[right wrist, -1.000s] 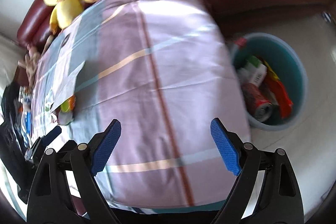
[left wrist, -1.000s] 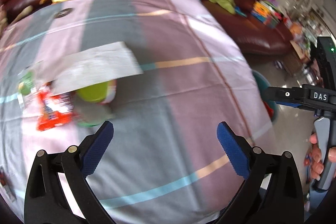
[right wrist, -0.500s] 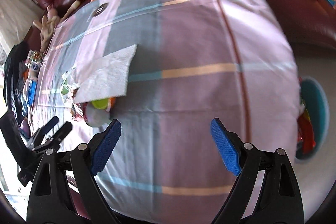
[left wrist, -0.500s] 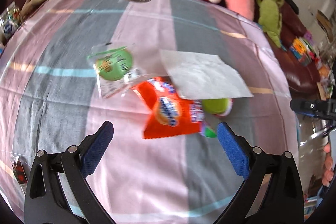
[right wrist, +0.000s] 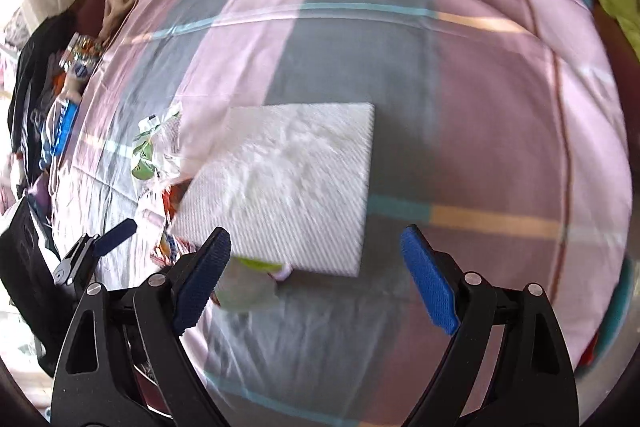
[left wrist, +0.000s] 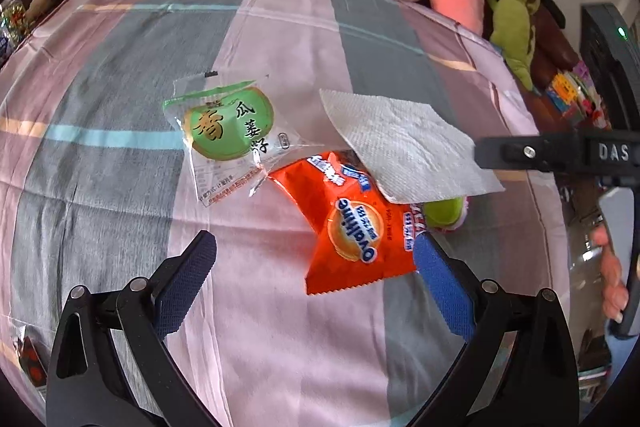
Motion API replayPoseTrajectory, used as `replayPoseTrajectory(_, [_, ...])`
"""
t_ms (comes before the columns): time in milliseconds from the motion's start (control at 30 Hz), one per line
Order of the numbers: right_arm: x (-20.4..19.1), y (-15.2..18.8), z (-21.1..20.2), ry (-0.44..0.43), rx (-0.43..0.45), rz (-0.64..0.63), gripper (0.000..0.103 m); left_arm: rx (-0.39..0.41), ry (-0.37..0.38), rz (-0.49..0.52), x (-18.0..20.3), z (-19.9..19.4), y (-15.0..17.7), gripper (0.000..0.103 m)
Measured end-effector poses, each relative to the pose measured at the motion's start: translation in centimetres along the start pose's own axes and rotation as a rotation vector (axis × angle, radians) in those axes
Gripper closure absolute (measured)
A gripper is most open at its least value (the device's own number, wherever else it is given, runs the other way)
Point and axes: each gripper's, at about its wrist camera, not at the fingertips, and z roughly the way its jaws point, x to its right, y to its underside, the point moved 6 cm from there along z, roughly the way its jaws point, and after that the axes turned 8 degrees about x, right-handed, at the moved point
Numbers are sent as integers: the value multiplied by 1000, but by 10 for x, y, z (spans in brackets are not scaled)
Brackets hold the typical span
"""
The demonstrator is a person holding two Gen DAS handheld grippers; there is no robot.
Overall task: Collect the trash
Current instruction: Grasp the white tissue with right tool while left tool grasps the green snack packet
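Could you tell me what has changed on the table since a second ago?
Both tongs, left and right, swung from the table's bin side over the trash pile, still open and empty. The paper towel, orange wrapper and green packet lie unmoved.

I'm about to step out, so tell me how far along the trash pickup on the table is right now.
Nothing looks collected from this pile yet. In hand: nothing; the left gripper and right gripper are both open and empty, hovering over the pile. Left: the orange Ovaltine packet, the clear wrapper with the green label, the white paper towel and a green and pink item partly under it, all on the tablecloth.
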Motion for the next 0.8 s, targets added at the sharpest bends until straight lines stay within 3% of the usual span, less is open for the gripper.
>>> replayPoseTrajectory(267, [-17, -19, 40, -18, -41, -58, 20, -28, 29, -22, -7, 16, -2, 4])
replayPoseTrajectory(467, [-12, -10, 64, -44, -90, -32, 20, -12, 16, 20, -3, 23, -2, 4])
replayPoseTrajectory(567, [-12, -5, 61, -55, -56, -41, 22, -2, 7, 34, 0, 24, -2, 4])
replayPoseTrajectory(633, [-11, -2, 57, -38, -36, -53, 37, 1, 23, 40, 5, 25, -1, 4])
replayPoseTrajectory(700, [-5, 1, 52, -10, -17, -66, 66, 2, 31, 53, 11, 26, 1, 4])
replayPoseTrajectory(800, [7, 5, 46, -51, -29, 10, 76, -7, 38, 64, 18, 26, 2, 4])
